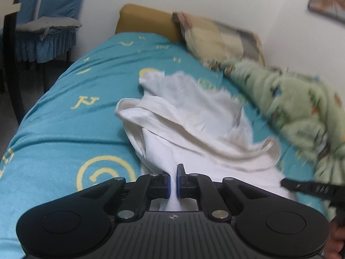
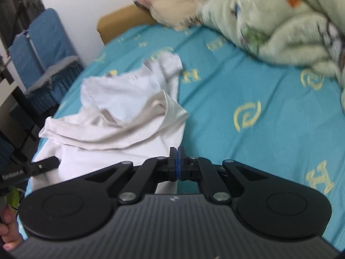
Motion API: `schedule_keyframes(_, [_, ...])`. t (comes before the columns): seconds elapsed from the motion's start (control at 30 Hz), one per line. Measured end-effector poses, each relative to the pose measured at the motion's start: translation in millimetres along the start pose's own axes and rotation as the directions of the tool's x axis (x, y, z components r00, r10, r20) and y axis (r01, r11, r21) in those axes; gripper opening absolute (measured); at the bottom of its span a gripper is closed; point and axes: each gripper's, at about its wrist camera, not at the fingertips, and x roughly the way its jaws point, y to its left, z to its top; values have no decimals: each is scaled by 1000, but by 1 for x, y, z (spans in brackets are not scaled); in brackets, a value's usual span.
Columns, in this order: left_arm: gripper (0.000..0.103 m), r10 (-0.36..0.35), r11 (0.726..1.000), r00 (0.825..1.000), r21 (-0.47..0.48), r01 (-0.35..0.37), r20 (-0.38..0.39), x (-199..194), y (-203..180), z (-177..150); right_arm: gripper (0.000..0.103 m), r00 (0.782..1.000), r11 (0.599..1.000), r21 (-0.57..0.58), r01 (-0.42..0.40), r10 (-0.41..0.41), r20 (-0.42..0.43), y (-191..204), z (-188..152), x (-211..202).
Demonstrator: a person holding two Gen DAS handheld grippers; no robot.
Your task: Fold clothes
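Green blanket (image 1: 297, 108) smeared by blur — right tongs' (image 2: 177, 164) grip on the shirt (image 2: 120, 116) unclear.

1 white garment (image 1: 189, 116), 2 pillows (image 1: 215, 38), 1 blanket (image 1: 291, 103)

Home bedroom. Bed with turquoise patterned bedspread (image 1: 64, 116); patchwork pillow (image 1: 215, 38) at mustard headboard (image 1: 142, 19); crumpled green fleece blanket (image 1: 291, 108); blue-covered chair (image 1: 47, 30) by white wall; framed picture (image 1: 327, 0).
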Motion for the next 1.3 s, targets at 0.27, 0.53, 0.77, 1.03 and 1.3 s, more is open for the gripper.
schedule_keyframes(0.27, [48,9,999,1000,52,-10,17,-36,-10,5,9,1000,997,73,10,-12,29,-3,7,-27])
schedule_keyframes(0.53, [97,13,991,984,132,-37,179,-126,-48,-1,86,979,997,-71,-37,50,199,25,0,-107])
schedule_keyframes(0.77, [102,6,987,975,157,-42,221,-172,-66,-23,86,954,994,-101,-39,67,291,37,-23,-160])
schedule_keyframes(1.03, [102,-31,998,990,61,23,139,-166,-58,-36,49,957,983,-179,-32,81,279,50,-35,-167])
schedule_keyframes(1.3, [102,-77,994,996,-70,80,43,-153,-45,-49,84,977,993,-114,-1,25,210,45,-35,-152])
